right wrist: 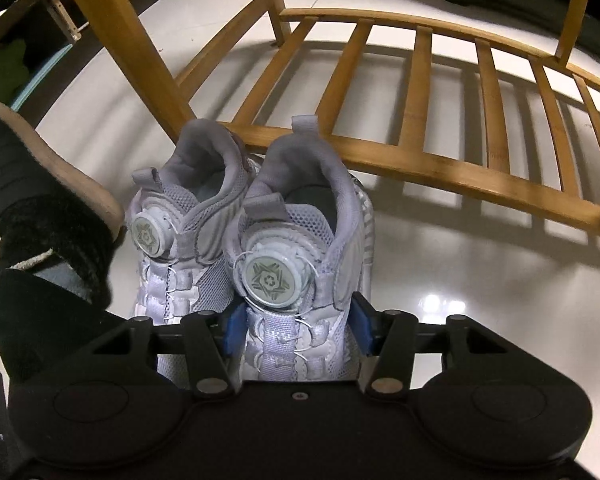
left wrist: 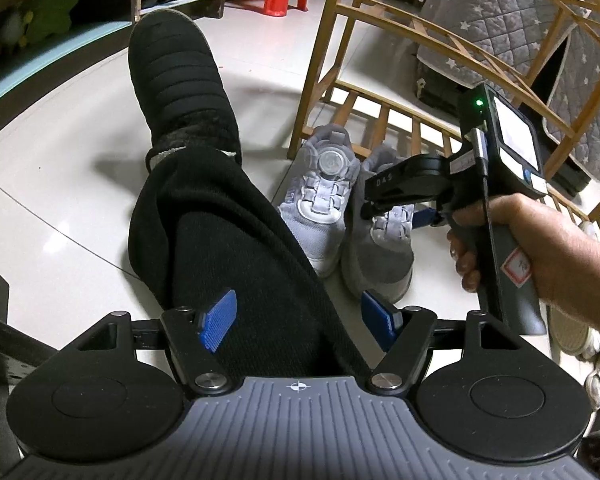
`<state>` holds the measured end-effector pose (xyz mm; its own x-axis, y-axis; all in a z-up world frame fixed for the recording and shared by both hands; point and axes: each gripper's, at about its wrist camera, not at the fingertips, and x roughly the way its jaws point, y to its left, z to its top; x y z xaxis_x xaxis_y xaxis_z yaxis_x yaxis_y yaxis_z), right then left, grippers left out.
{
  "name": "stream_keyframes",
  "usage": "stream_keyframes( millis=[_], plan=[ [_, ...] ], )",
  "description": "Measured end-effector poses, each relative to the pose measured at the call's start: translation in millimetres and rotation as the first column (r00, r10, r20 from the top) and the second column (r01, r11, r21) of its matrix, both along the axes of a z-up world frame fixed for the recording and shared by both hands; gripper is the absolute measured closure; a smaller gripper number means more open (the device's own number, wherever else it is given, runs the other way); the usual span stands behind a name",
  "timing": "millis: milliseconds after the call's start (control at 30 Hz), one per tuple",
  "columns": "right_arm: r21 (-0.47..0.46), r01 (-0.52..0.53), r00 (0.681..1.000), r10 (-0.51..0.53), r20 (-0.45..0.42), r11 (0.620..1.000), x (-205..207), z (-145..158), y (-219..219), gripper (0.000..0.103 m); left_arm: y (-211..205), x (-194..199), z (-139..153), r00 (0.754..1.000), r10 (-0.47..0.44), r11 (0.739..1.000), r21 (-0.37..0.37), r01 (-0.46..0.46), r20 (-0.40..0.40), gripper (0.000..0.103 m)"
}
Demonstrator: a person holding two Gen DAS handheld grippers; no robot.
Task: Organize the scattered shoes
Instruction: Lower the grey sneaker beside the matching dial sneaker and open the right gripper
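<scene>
Blue pads of our right gripper (right wrist: 296, 330) bracket the right grey sneaker (right wrist: 300, 248), seemingly gripping it, paired w/ its mate (right wrist: 180, 224) by the bamboo rack (right wrist: 420, 160). Left gripper (left wrist: 298, 322) hangs open, empty, over our leg.

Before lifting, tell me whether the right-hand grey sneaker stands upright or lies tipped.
Upright. The grey sneaker has its collar opening facing up and its dial on top, beside its mate at the wooden rack.
</scene>
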<state>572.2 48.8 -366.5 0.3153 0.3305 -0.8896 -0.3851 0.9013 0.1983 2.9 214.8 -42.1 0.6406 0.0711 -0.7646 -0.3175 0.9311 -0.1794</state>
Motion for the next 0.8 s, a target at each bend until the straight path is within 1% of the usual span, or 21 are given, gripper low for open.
stream_keyframes(
  millis=[33, 67, 100, 133, 167, 200, 267, 333, 400, 433, 567, 633, 700, 767, 800],
  plan=[
    [0.002, 0.005, 1.0, -0.005, -0.004, 1.0, -1, 2, 35, 0.043, -1, 0, 1, 1.0, -0.003, 1.0, -0.002, 0.003, 0.002, 0.032],
    [0.006, 0.009, 1.0, -0.009, -0.01, 1.0, 2, 1, 51, 0.043, -1, 0, 2, 1.0, -0.005, 1.0, -0.002, 0.005, 0.002, 0.032],
    [0.013, 0.012, 1.0, -0.011, -0.012, 1.0, -9, 7, 57, 0.043, -2, 0, 2, 1.0, -0.005, 1.0, 0.001, 0.005, 0.003, 0.032],
    [0.017, 0.012, 1.0, -0.012, -0.011, 1.0, -37, 25, 73, 0.042, -2, 0, 3, 1.0, -0.004, 1.0, 0.004, 0.004, 0.003, 0.032],
    [0.021, 0.013, 1.0, -0.013, -0.014, 1.0, -52, 45, 86, 0.042, -2, 0, 3, 1.0, -0.003, 1.0, 0.005, 0.003, 0.003, 0.032],
    [0.031, 0.018, 1.0, -0.017, -0.022, 0.999, -50, 56, 92, 0.042, -2, 0, 3, 1.0, -0.001, 1.0, 0.005, 0.001, 0.002, 0.032],
    [0.048, 0.035, 0.998, -0.033, -0.045, 0.998, -39, 55, 85, 0.041, -2, 0, 2, 1.0, 0.002, 1.0, 0.003, -0.002, 0.002, 0.032],
    [0.045, 0.043, 0.998, -0.04, -0.055, 0.998, -28, 50, 81, 0.041, -2, 0, 1, 1.0, 0.002, 1.0, -0.002, -0.002, -0.002, 0.032],
    [0.042, 0.044, 0.998, -0.042, -0.054, 0.998, -58, 68, 95, 0.041, -4, 1, 1, 1.0, -0.004, 1.0, -0.004, 0.004, -0.003, 0.032],
    [0.043, 0.043, 0.998, -0.041, -0.055, 0.998, -57, 67, 93, 0.041, -5, 1, 1, 1.0, -0.007, 1.0, -0.003, 0.007, -0.003, 0.032],
    [0.066, 0.041, 0.997, -0.036, -0.069, 0.997, -29, 46, 62, 0.041, -8, 3, 2, 1.0, -0.014, 1.0, -0.005, 0.014, -0.005, 0.032],
    [0.076, 0.036, 0.997, -0.03, -0.074, 0.996, -26, 43, 50, 0.041, -11, 5, 2, 1.0, -0.02, 1.0, -0.01, 0.02, -0.006, 0.032],
    [0.082, 0.022, 0.997, -0.016, -0.071, 0.996, -64, 58, 40, 0.041, -15, 7, 4, 1.0, -0.03, 1.0, -0.01, 0.029, -0.005, 0.032],
    [0.084, 0.0, 0.998, 0.005, -0.06, 0.996, -70, 56, 21, 0.041, -25, 10, 8, 0.999, -0.054, 0.999, 0.004, 0.054, -0.004, 0.032],
    [0.082, -0.013, 0.998, 0.017, -0.053, 0.997, -76, 54, 4, 0.041, -29, 11, 10, 0.998, -0.063, 0.998, 0.011, 0.064, -0.006, 0.032]
  ],
)
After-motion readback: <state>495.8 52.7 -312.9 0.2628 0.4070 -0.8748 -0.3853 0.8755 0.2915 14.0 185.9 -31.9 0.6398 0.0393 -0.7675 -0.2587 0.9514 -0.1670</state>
